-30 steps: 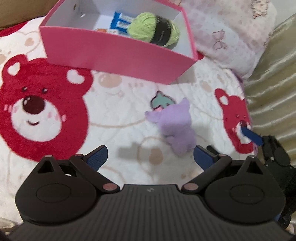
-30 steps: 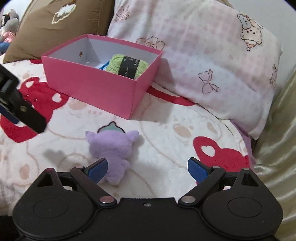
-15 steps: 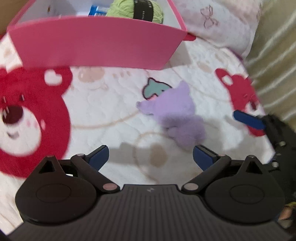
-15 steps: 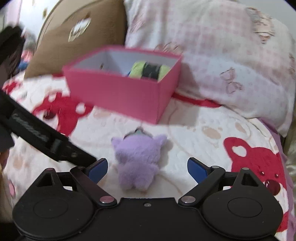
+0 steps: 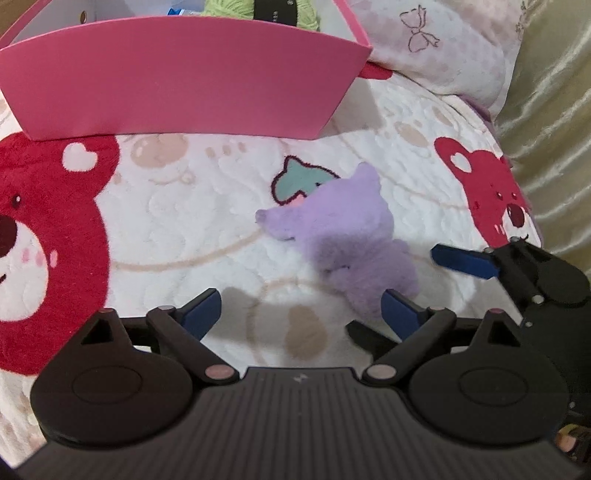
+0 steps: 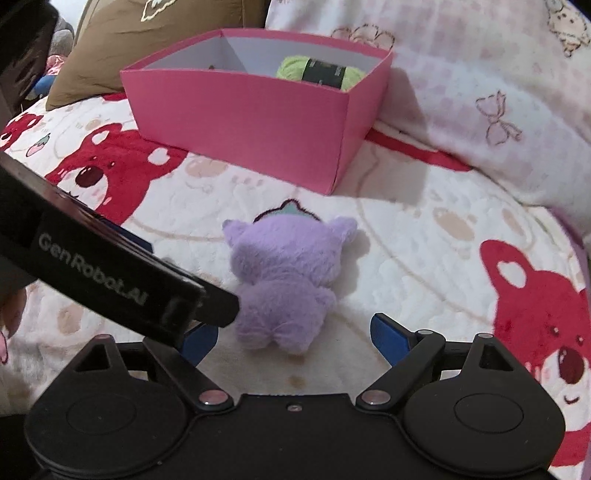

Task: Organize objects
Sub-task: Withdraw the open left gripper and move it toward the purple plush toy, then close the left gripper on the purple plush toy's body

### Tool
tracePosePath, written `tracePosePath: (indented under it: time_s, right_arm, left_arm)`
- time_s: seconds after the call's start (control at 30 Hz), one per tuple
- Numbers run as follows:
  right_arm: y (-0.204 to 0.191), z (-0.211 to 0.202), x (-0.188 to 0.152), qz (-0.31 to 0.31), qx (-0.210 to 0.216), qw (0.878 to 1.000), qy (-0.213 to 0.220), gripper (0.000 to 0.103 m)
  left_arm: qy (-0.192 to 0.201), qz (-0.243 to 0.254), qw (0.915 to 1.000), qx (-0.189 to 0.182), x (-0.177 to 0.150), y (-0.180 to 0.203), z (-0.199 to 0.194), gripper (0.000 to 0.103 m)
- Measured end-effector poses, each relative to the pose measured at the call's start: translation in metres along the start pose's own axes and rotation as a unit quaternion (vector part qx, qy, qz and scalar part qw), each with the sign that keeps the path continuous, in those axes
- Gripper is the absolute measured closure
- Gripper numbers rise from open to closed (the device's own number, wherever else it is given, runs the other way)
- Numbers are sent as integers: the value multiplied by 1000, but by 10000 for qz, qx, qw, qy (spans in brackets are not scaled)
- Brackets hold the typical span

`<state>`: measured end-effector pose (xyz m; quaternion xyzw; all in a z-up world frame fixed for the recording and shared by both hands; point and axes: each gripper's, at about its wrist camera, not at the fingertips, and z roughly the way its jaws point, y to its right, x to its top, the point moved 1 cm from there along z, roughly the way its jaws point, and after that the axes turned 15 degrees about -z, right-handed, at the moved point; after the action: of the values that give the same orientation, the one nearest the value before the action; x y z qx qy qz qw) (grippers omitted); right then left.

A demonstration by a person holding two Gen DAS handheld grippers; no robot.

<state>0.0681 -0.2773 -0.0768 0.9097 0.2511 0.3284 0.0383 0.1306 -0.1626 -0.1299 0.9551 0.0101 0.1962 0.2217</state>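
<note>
A purple plush toy (image 5: 340, 240) (image 6: 284, 273) lies on the bear-print blanket, in front of a pink box (image 5: 177, 85) (image 6: 251, 114) that holds a green yarn ball (image 5: 258, 7) (image 6: 317, 72). My left gripper (image 5: 301, 314) is low over the blanket with its jaws closing; the plush's lower end is beside its right finger and the pads do not press it. My right gripper (image 6: 295, 339) faces the plush from behind, also closing, with the toy just ahead of its gap and untouched. The left gripper's black body (image 6: 110, 273) crosses the right wrist view and covers part of the right gripper's left finger.
A pink checked pillow (image 6: 480, 74) leans behind and to the right of the box, and a brown cushion (image 6: 147, 33) is at the back left. Shiny gold fabric (image 5: 546, 110) borders the blanket on the right. A blue packet (image 5: 181, 9) peeks out of the box.
Both grippers have sunk toward the plush, which now looks larger and closer. The box has slid up in the left wrist view. The left gripper has pushed further into the right wrist view.
</note>
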Motion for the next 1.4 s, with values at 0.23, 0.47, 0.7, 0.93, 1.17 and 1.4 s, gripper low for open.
tracePosePath:
  time_s: [0.23,0.47,0.7,0.93,1.17,1.4]
  right_arm:
    - [4,4,-1,194,122,9997,-74,17]
    - [11,5,-2,352,326,9988,35,48]
    - [1,2,2,125,215,9997,49,53]
    - [11,19,7,621,126,9978,-168,45]
    - [7,18,9,780,117,9968,-97,52]
    - [1,16,14,1074,183,9939,-160,52]
  left_arm:
    - [122,-187,9994,-250,-1,3,3,23]
    - [384,-149,9982,-447,-5,9,4,45]
    - [447,-4,9971,-622,-10,19,7,52]
    - [238,-564,9939,-915,-1,8,22,66]
    - [171,-648,9912,-1142,2,4,22,67]
    - [208,-706,9908,-1139,0,-6,15,67]
